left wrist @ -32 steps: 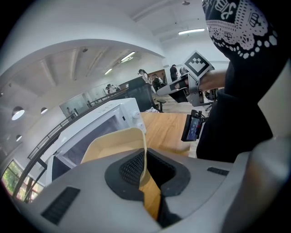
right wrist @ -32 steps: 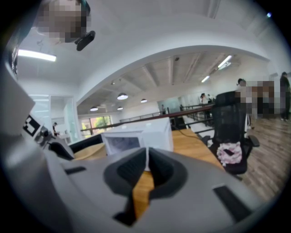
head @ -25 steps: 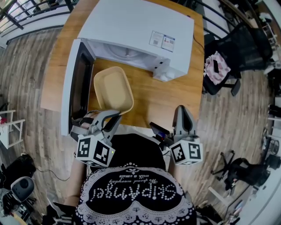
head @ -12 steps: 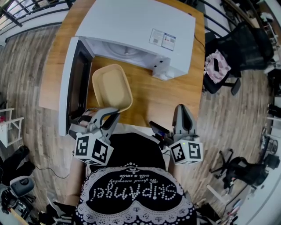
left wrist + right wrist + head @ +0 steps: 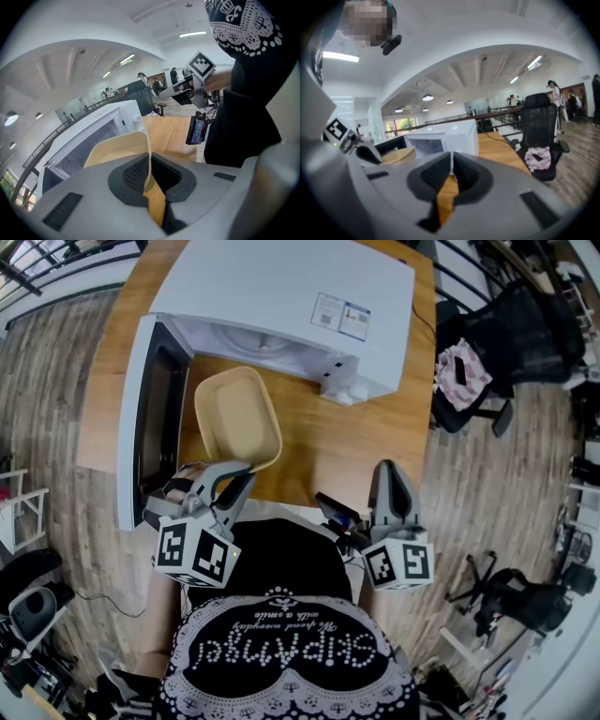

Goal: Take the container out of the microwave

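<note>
The wooden surface (image 5: 375,442) carries a white microwave (image 5: 281,287), its door (image 5: 141,418) swung wide open. The beige container (image 5: 236,416) is outside the microwave, just in front of its mouth and beside the door. The left claw (image 5: 232,474) is pinched tight on the container's rim farthest from the microwave. The right claw (image 5: 391,472), jaws together and empty, hangs in front of the microwave, well apart from the container.

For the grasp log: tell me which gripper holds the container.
The left gripper: its fingers pinch the rim of the container. The right gripper is shut on nothing.
</note>
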Available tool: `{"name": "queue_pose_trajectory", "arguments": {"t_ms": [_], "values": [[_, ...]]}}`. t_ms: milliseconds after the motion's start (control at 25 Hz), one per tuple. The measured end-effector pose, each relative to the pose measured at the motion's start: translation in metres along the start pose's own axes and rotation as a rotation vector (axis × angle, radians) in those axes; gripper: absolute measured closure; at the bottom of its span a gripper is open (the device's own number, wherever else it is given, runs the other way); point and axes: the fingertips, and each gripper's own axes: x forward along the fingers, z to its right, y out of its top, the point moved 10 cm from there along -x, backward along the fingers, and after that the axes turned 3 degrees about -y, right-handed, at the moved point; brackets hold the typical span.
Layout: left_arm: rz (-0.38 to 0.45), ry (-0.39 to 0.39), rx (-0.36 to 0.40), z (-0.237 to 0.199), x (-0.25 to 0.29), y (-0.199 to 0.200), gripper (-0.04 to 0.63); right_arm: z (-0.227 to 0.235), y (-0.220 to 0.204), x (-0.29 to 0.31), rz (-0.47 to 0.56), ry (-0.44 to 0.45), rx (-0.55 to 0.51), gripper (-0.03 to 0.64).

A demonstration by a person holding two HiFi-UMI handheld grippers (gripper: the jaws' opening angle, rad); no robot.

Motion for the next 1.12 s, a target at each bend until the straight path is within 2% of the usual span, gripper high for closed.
{"name": "queue_pose_trajectory", "arguments": {"t_ms": [1120], "values": [[0.017, -0.020, 0.020, 0.0003, -0.0004, 0.0044, 0.555, -0.0042, 0.0005, 0.0004, -0.015, -0.003, -0.033, 0.578]]}}
